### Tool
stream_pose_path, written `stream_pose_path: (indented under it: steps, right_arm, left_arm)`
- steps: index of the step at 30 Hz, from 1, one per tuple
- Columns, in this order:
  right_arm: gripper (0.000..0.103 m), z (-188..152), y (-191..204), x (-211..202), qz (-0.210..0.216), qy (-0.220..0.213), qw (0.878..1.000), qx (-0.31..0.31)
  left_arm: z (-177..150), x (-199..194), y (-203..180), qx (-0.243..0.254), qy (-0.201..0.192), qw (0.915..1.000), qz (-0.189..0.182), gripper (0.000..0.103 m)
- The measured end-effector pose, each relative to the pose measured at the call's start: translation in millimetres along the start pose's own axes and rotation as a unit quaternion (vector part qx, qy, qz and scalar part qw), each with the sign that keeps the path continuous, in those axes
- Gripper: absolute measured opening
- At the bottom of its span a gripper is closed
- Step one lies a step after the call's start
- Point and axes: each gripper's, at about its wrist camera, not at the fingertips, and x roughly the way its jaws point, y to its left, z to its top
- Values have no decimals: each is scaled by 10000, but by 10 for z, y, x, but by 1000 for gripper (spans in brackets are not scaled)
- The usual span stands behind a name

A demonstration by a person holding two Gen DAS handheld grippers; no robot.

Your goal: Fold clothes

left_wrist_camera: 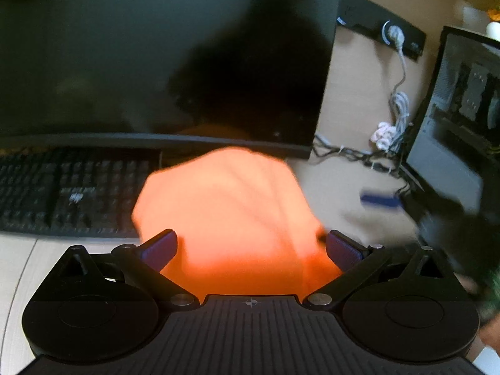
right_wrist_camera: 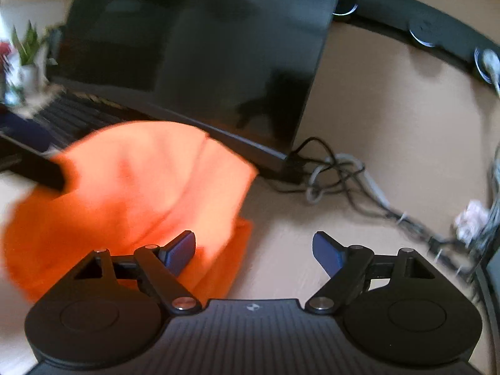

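Observation:
An orange garment (left_wrist_camera: 225,209) lies bunched on the light wooden desk in front of a dark monitor. In the left wrist view my left gripper (left_wrist_camera: 251,245) is open, its purple pads either side of the cloth's near part, with cloth between the jaws. In the right wrist view the same garment (right_wrist_camera: 134,193) lies to the left. My right gripper (right_wrist_camera: 253,250) is open and empty over bare desk, its left fingertip (right_wrist_camera: 179,248) at the cloth's right edge. The other gripper's black finger (right_wrist_camera: 34,168) touches the cloth's left side.
A large dark monitor (left_wrist_camera: 156,56) stands just behind the cloth, with a black keyboard (left_wrist_camera: 68,187) at left. Tangled cables (right_wrist_camera: 337,175) and a black power strip (right_wrist_camera: 422,28) lie at right. A second screen (left_wrist_camera: 462,109) stands at far right. A small plant (right_wrist_camera: 25,50) is at far left.

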Motion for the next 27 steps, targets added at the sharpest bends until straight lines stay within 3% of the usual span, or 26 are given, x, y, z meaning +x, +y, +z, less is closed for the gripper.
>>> stream_pose_path:
  steps: [3, 6, 8, 11, 13, 17, 22, 27]
  right_arm:
    - [83, -158, 72, -192, 436, 67, 9990, 4]
    - [84, -265, 189, -129, 492, 376, 9972, -414]
    - [84, -214, 173, -82, 545, 456, 9969, -338]
    - [85, -72, 10, -151, 642, 242, 9976, -114]
    - [89, 27, -152, -184, 568, 35, 9983, 154]
    - [89, 199, -413, 65, 31, -173, 9972, 723]
    - [89, 384, -460, 477, -92, -324, 9914, 1263]
    - [89, 313, -450, 1004, -618, 491, 9910, 1078]
  left_arm:
    - [169, 165, -54, 237, -24, 9996, -127, 103]
    - [321, 470, -23, 287, 238, 9991, -207, 103]
    - [358, 721, 84, 109, 523, 9986, -60, 103]
    - [349, 855, 167, 30, 588, 9982, 127, 103]
    - [351, 822, 163, 57, 532, 9985, 130, 103]
    - [332, 630, 123, 141, 472, 9987, 151, 103]
    - [257, 460, 152, 146, 505, 9985, 162, 103]
    - [162, 369, 158, 189, 555, 9982, 137, 103]
